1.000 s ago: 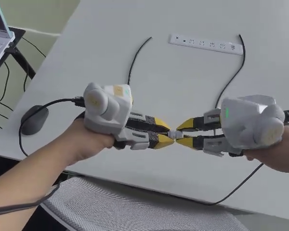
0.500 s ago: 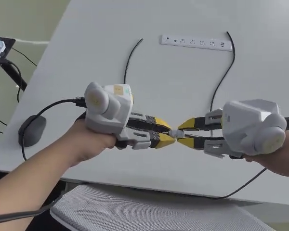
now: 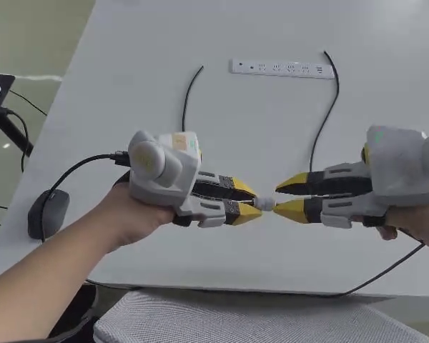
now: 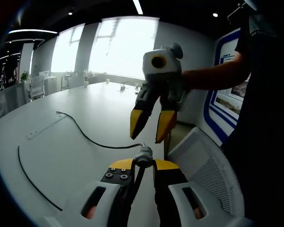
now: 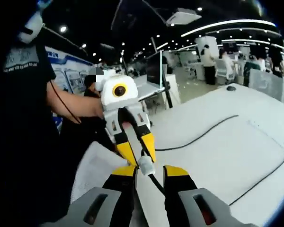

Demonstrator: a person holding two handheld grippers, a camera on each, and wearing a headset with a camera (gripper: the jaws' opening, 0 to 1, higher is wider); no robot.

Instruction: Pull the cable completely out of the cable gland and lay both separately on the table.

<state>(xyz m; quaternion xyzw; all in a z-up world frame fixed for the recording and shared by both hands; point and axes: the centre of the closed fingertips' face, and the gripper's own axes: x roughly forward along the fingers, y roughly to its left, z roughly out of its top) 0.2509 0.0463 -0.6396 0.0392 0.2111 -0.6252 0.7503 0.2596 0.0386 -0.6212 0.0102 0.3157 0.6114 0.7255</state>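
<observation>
One cable gland (image 3: 264,205) was clamped in the left tongs (image 3: 256,204) above the near edge of the counter (image 3: 272,143), its long axis pointed at the right tongs (image 3: 277,199) (spread wide, gripping nothing). Beyond were laid one loose black cable (image 3: 189,96) and one corded power strip (image 3: 282,68).

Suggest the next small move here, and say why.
Probably close the right hand-held gripper on the black cable and pull away. Its jaws stand open around the cable, just off the cable gland, which the left hand-held gripper clamps; the cable appears not yet out.
</observation>
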